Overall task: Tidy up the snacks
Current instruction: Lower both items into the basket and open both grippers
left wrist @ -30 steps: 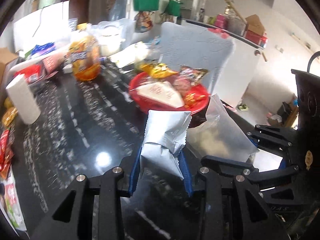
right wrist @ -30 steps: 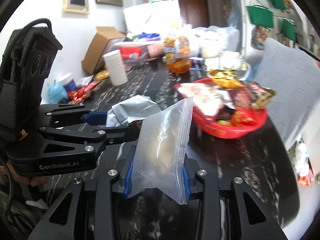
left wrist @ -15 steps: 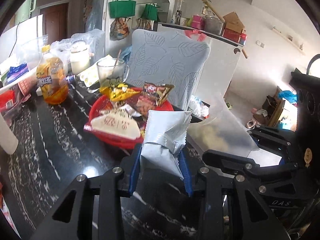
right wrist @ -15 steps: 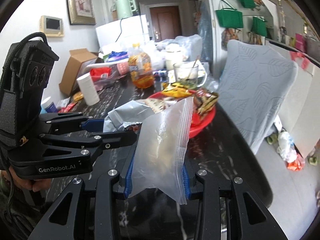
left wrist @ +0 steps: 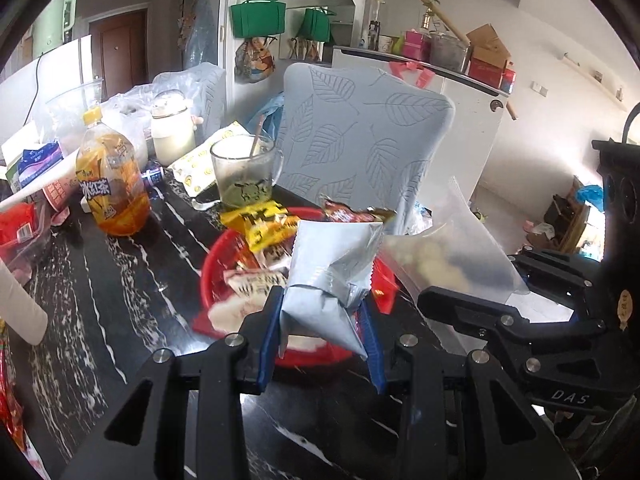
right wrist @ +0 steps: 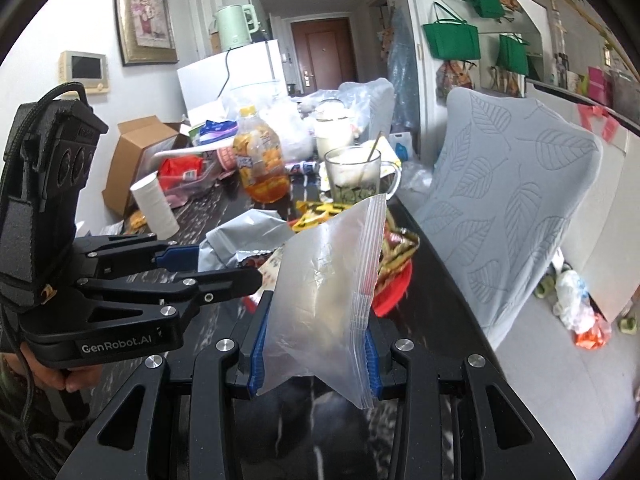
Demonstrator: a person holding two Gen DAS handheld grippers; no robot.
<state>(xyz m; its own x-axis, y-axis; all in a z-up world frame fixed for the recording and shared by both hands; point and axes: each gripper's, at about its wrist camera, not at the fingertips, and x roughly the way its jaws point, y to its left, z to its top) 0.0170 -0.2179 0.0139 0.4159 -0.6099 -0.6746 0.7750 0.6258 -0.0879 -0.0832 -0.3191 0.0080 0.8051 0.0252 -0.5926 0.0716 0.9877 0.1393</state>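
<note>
My left gripper (left wrist: 320, 340) is shut on a silver foil snack packet (left wrist: 332, 272) and holds it over the near rim of a red basket (left wrist: 212, 268) heaped with snack packs. My right gripper (right wrist: 314, 350) is shut on a clear zip bag (right wrist: 328, 288) with pale contents, held above the black table. The zip bag also shows at the right of the left wrist view (left wrist: 452, 256). The foil packet (right wrist: 240, 236) and the left gripper (right wrist: 188, 262) show at the left of the right wrist view. The red basket (right wrist: 394, 290) lies behind the zip bag.
On the black marble table (left wrist: 120, 280) stand an orange tea bottle (left wrist: 110, 188), a glass mug (left wrist: 244, 176) and a white paper roll (right wrist: 156, 204). A leaf-patterned chair back (left wrist: 360, 140) stands behind the basket. A cardboard box (right wrist: 136, 152) sits at far left.
Both grippers have moved forward toward the red basket with their bags still gripped. The basket now lies right under the foil packet.
</note>
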